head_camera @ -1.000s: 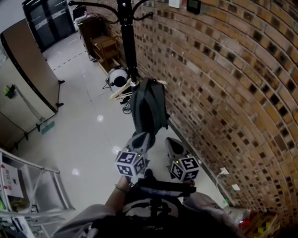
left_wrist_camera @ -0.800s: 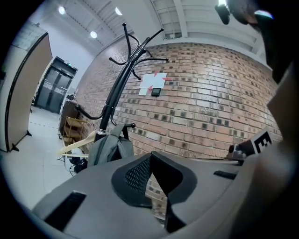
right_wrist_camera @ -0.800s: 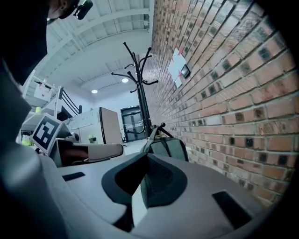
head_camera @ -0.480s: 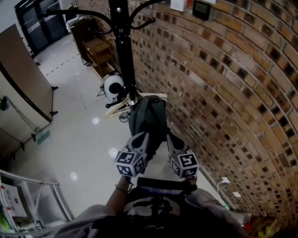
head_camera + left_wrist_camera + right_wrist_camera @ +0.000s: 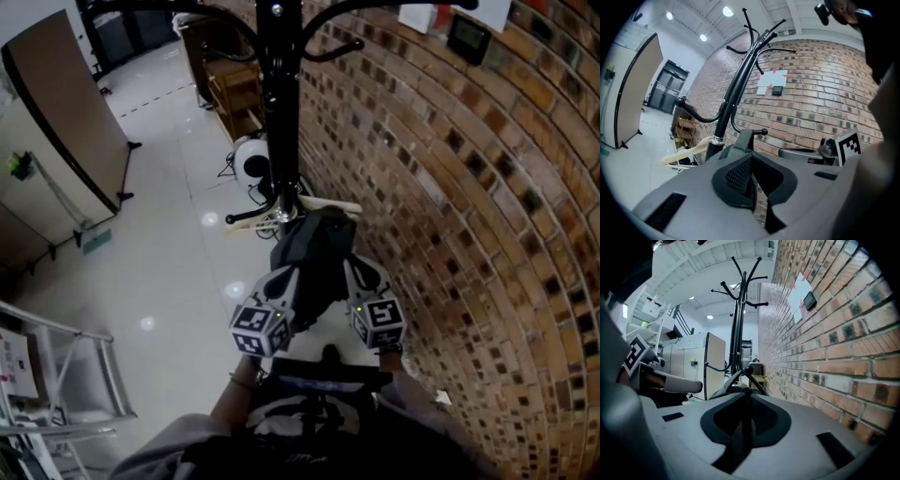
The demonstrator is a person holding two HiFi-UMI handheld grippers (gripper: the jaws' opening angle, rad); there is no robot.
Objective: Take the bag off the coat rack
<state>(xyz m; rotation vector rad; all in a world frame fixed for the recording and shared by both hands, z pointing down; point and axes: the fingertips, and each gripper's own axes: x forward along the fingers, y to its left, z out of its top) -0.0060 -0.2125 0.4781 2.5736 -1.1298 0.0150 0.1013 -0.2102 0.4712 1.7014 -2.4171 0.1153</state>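
Note:
The black coat rack (image 5: 278, 103) stands by the brick wall. A dark grey bag (image 5: 314, 255) hangs from a low hook of it, just under a wooden hanger (image 5: 323, 201). My left gripper (image 5: 286, 275) is at the bag's left side, my right gripper (image 5: 359, 272) at its right side. In the left gripper view the strap (image 5: 742, 140) loops over a knobbed hook (image 5: 763, 132) just past my left gripper (image 5: 751, 158), which is shut with nothing in it. In the right gripper view the right gripper (image 5: 743, 397) is opening, a thin dark slit, with nothing clearly inside. The strap (image 5: 731, 379) hangs from the hook (image 5: 749, 367) beyond it.
The brick wall (image 5: 450, 187) runs close along the right. A white round device (image 5: 251, 165) and a wooden shelf (image 5: 234, 94) sit behind the rack's foot. A brown partition (image 5: 66, 122) stands at left, a metal frame (image 5: 66, 375) at lower left.
Both grippers have moved forward to flank the bag, the right one the farther. The rack and bag now sit nearer in the head view.

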